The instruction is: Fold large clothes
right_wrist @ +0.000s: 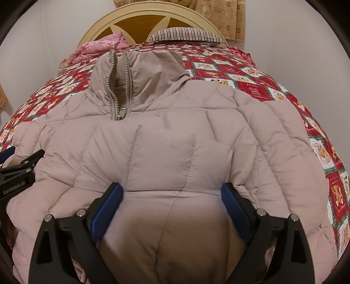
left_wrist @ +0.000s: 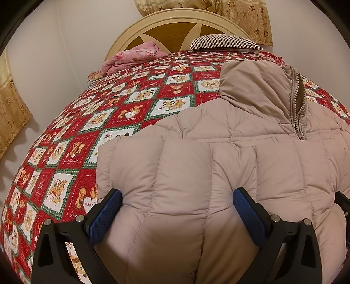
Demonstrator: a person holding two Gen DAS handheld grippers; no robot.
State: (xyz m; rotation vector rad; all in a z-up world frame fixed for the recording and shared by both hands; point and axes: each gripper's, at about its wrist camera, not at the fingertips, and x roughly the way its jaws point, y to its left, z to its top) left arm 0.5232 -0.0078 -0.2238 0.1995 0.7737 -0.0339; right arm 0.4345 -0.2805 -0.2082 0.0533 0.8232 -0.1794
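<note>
Where both grippers, left (left_wrist: 177,196) and right (right_wrist: 171,190), spread wide over beige jacket (left_wrist: 218,174): patchwork bedspread (left_wrist: 131,104), cream headboard (left_wrist: 175,19), gold curtains (left_wrist: 245,15).

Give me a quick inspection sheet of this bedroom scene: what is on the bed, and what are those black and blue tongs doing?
Surface: a bed under a red patchwork quilt printed with teddy bears.
Job's things: one beige puffer jacket lies spread on the quilt, collar toward the headboard, zipper open at the neck.
Clutter: a pink floral bundle and a striped pillow at the head of the bed.
Grippers: left gripper and right gripper both have their blue fingers spread wide, with jacket fabric bulging between them, not pinched.
Cables: nothing seen.
Surroundings: a cream and wood headboard, pale walls, gold patterned curtains.
</note>
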